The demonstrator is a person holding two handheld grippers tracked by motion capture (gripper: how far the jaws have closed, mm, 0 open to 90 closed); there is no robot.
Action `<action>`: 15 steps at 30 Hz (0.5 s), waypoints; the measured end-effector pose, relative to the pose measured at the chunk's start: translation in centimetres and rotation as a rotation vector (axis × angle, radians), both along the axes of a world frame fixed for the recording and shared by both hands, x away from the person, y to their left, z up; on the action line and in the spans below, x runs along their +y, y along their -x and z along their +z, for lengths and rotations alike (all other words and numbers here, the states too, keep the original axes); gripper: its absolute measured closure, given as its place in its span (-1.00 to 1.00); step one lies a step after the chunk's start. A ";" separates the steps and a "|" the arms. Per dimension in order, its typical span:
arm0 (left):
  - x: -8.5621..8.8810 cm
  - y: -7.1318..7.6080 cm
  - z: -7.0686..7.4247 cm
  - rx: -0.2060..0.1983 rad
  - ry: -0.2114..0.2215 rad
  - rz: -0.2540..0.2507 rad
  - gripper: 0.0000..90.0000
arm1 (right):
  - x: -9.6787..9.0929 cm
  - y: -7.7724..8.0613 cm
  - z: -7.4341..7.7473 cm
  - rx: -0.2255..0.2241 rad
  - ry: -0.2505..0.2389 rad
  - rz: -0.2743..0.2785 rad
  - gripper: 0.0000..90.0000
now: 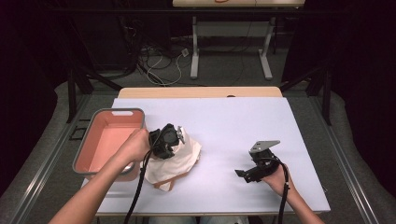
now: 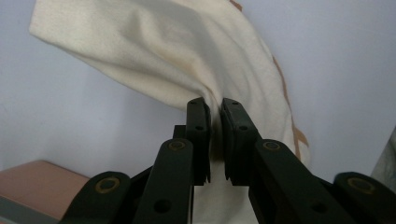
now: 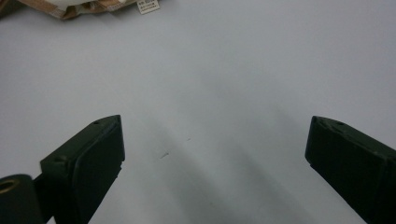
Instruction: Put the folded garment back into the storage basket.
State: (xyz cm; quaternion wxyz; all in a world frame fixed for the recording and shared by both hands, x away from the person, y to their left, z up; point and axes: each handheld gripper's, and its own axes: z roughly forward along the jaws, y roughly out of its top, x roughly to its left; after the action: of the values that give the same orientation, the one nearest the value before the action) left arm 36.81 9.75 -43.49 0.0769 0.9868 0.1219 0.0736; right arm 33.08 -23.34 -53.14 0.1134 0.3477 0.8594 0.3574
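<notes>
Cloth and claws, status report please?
Left claw shut on cream cloth, bunching a fold. Right claw open over bare table. Pink bin beside cloth; nothing in the way.

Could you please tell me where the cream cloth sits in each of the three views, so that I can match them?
High view: cream cloth left of centre, beside the pink bin.
Left gripper view: cloth fills the upper middle, pinched by the left gripper.
Right gripper view: its edge at top left.
Shared landmark: the white table.

Cream cloth [image 1: 180,158] with tan trim, salmon-pink bin [image 1: 109,140], white table [image 1: 233,126].
</notes>
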 end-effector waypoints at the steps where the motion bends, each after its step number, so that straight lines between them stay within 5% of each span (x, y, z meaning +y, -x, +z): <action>1: 0.0 0.0 0.1 -0.003 -0.005 -0.009 0.83 | 0.0 0.0 0.0 0.005 0.000 0.003 -0.90; 15: -0.7 0.5 1.6 -0.028 -0.065 -0.142 0.83 | 0.0 0.0 0.0 0.006 -0.001 -0.001 -0.90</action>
State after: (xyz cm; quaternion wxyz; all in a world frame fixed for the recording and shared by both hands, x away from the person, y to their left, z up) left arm 36.28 9.03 -41.91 0.0517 0.9938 0.0482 0.0859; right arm 33.10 -23.31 -53.19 0.1109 0.3495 0.8592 0.3569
